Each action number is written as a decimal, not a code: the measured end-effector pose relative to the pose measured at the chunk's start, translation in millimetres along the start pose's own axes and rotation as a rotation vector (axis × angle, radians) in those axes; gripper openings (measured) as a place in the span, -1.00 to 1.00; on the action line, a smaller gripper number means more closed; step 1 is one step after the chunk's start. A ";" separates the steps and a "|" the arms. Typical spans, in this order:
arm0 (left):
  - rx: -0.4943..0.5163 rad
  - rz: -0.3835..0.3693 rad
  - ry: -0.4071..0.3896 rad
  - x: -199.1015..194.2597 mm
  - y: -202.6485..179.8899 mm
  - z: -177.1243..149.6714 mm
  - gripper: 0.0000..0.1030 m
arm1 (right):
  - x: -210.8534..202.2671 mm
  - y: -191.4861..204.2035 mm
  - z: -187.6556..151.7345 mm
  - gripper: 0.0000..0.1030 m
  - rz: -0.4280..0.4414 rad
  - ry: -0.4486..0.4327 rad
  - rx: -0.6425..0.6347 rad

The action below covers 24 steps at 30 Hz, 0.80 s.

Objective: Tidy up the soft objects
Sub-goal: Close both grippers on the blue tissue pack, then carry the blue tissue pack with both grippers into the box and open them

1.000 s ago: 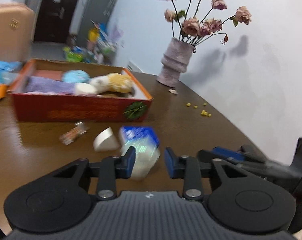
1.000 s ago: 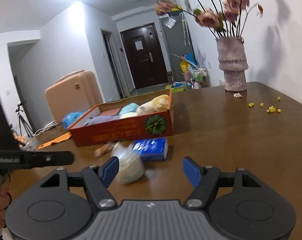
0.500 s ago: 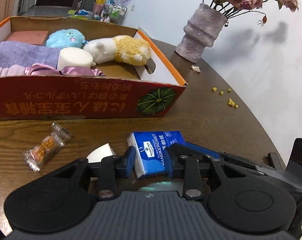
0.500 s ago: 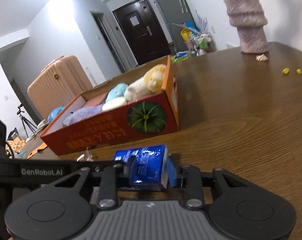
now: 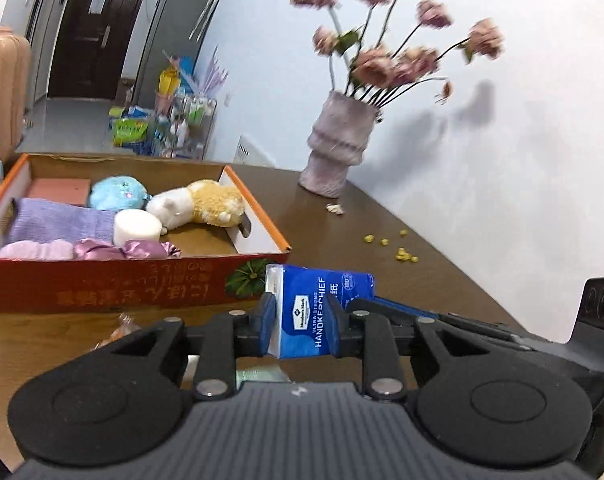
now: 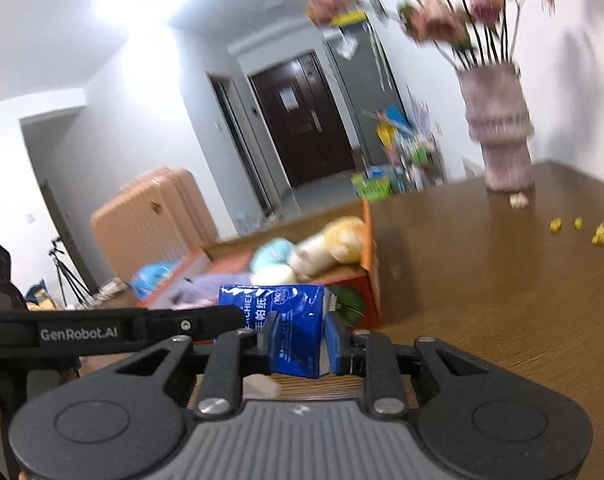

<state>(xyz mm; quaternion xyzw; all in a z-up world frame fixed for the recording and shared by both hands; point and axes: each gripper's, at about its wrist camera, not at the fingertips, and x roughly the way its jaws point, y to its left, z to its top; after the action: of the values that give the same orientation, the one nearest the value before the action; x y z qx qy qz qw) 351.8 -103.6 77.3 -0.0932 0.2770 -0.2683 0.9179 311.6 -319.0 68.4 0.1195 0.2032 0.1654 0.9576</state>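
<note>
both claws, left gripper and right gripper, have just closed on the blue tissue pack, lifted near the red box; uneven pulling could tear it

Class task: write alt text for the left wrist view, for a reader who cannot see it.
The left hand-held gripper grips a blue tissue pack above a brown table. Behind it, a red box holds soft toys; a vase stands by the wall.

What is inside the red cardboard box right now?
In the red cardboard box: a yellow-and-white plush, blue plush, white roll, purple cloth, pink satin piece, pink block. Anything beneath them is covered.
</note>
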 end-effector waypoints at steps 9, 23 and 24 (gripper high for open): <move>-0.203 0.036 0.142 -72.1 27.9 -101.5 -0.50 | -45.0 42.8 -77.5 -0.57 0.053 0.163 0.005; -0.305 0.019 0.154 -99.8 59.3 -137.5 -0.43 | -57.9 61.3 -116.3 -0.52 0.031 0.247 0.011; -0.305 0.014 0.157 -98.9 59.4 -139.1 -0.42 | -56.5 61.3 -117.0 -0.52 0.027 0.249 0.010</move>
<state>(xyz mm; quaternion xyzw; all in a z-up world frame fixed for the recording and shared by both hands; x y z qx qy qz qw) 230.8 -3.1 -11.7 -0.2083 0.3860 -0.2230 0.8706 196.2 -264.6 2.3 0.1055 0.3197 0.1910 0.9221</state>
